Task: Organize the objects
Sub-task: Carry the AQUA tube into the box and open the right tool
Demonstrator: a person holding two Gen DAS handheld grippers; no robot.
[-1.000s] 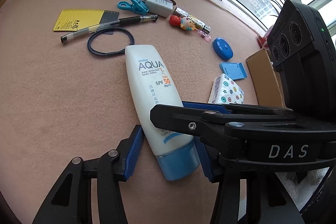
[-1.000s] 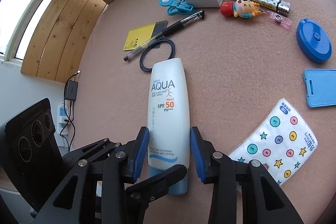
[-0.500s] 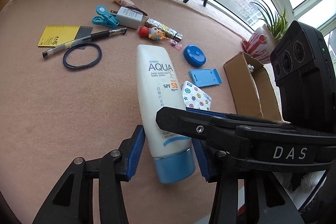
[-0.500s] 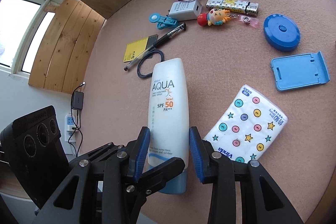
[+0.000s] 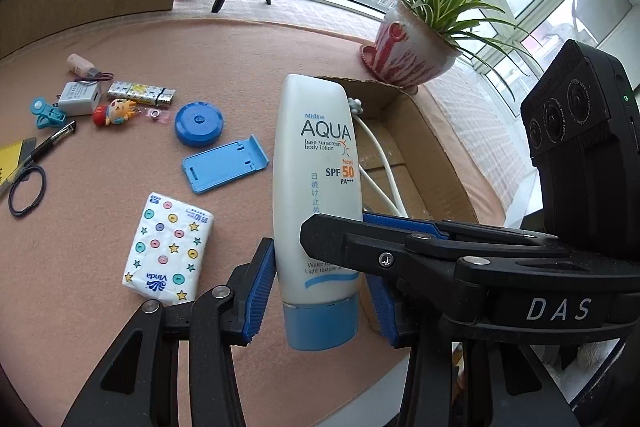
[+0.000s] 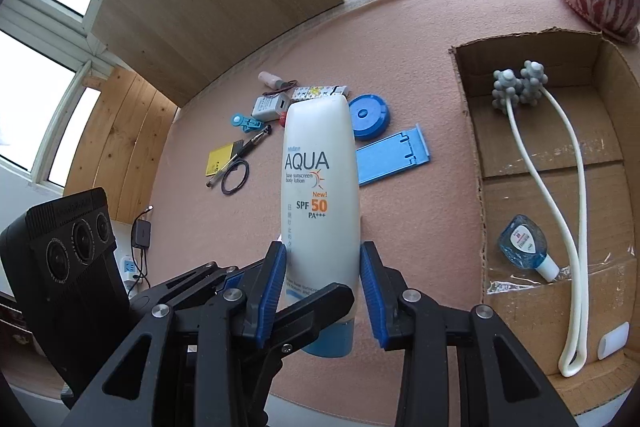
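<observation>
From the left wrist view, the left gripper [image 5: 320,291] has its blue pads about half apart and pressed on the lower body of the sunscreen tube [image 5: 316,195], just above its blue cap; the tube is lifted clear of the pink mat [image 5: 100,227], pointing away toward the cardboard box [image 5: 420,163] on the right; the tissue pack [image 5: 168,247], the blue phone stand [image 5: 224,169] and the round blue case [image 5: 199,123] lie on the mat to the left, well apart from the tube; a potted plant [image 5: 412,47] stands at the far end of the box.

From the right wrist view, the right gripper [image 6: 324,295] pinches the same sunscreen tube [image 6: 320,195] from its own side, pads narrowly set and touching the tube near the cap, the left one's finger crossing beneath; the cardboard box [image 6: 468,147] sits to the right, already holding a white massager [image 6: 560,187] and a small blue bottle [image 6: 522,243].

I judge the step in hand to be carrying the tube over to the box; both grips should move together so the tube does not twist; clear the near wall, then lower it into the bare strip beside the massager cord before letting go.
</observation>
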